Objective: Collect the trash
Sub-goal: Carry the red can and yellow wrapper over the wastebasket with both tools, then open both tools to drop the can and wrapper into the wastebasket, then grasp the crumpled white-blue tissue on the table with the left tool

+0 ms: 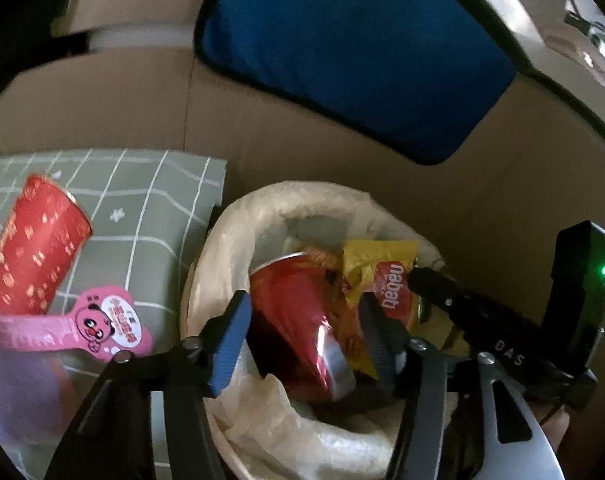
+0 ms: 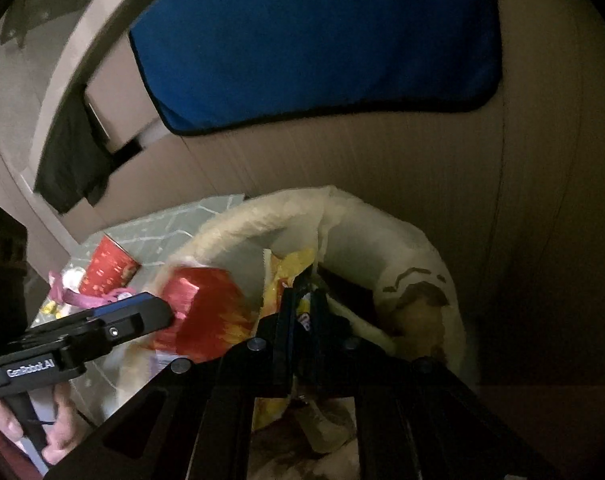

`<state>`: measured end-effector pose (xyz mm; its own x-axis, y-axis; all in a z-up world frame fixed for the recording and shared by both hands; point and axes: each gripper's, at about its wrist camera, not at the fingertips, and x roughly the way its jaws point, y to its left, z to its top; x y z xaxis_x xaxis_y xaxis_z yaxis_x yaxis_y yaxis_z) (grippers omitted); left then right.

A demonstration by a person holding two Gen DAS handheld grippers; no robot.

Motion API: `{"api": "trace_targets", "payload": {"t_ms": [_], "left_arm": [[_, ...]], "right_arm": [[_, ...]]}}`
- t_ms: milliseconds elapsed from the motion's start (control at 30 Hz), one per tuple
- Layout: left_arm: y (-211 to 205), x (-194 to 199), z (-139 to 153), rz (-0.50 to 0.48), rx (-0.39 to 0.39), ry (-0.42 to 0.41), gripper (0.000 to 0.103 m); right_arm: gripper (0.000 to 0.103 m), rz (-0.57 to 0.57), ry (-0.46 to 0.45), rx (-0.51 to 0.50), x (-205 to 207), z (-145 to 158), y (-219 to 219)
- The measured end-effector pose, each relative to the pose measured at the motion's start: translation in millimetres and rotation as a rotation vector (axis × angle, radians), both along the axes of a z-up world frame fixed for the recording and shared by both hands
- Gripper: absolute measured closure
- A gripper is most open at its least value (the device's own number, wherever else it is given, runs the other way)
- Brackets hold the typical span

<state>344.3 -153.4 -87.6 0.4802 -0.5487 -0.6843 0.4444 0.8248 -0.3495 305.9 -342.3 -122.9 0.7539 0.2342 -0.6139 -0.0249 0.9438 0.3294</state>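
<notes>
A round bin with a pale liner (image 1: 238, 240) stands beside a green checked cloth. My left gripper (image 1: 302, 336) is open over it, and a red cup (image 1: 298, 312) lies between and below its fingers inside the bin; the cup also shows in the right wrist view (image 2: 206, 312). My right gripper (image 2: 302, 316) is shut on a yellow snack wrapper (image 2: 290, 268), held over the bin (image 2: 262, 216). The wrapper reads "nabati" in the left wrist view (image 1: 382, 276). Another red cup (image 1: 34, 248) lies on the cloth.
A pink panda tag with a strap (image 1: 106, 324) lies on the green checked cloth (image 1: 158, 200) by the second cup. A blue cushion (image 1: 354, 56) leans on the brown cardboard wall (image 1: 102, 96) behind the bin.
</notes>
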Motion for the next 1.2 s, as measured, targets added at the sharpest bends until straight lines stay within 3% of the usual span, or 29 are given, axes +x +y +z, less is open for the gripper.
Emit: {"api": "trace_targets", "payload": {"t_ms": [100, 300, 467, 733, 867, 1000, 1200], "left_arm": [[10, -7, 15, 0.001, -0.035, -0.013, 0.044], [55, -42, 50, 0.122, -0.107, -0.106, 0.044], [92, -82, 67, 0.199, -0.093, -0.19, 0.044], [157, -136, 80, 0.275, -0.076, -0.204, 0.044], [202, -156, 78, 0.365, -0.027, -0.23, 0.044], [252, -159, 62, 0.477, -0.027, -0.19, 0.044], [322, -162, 22, 0.659, -0.071, -0.049, 0.045]], "right_arm": [[0.068, -0.015, -0.05, -0.031, -12, 13, 4], [0.067, -0.008, -0.11, -0.061, -32, 37, 13], [0.067, 0.025, -0.15, -0.051, -49, 53, 31], [0.067, 0.145, -0.217, -0.067, -76, 77, 93], [0.067, 0.207, -0.251, -0.097, -88, 83, 127], [0.067, 0.271, -0.245, -0.116, -93, 81, 159], [0.067, 0.364, -0.224, -0.15, -95, 68, 202]]}}
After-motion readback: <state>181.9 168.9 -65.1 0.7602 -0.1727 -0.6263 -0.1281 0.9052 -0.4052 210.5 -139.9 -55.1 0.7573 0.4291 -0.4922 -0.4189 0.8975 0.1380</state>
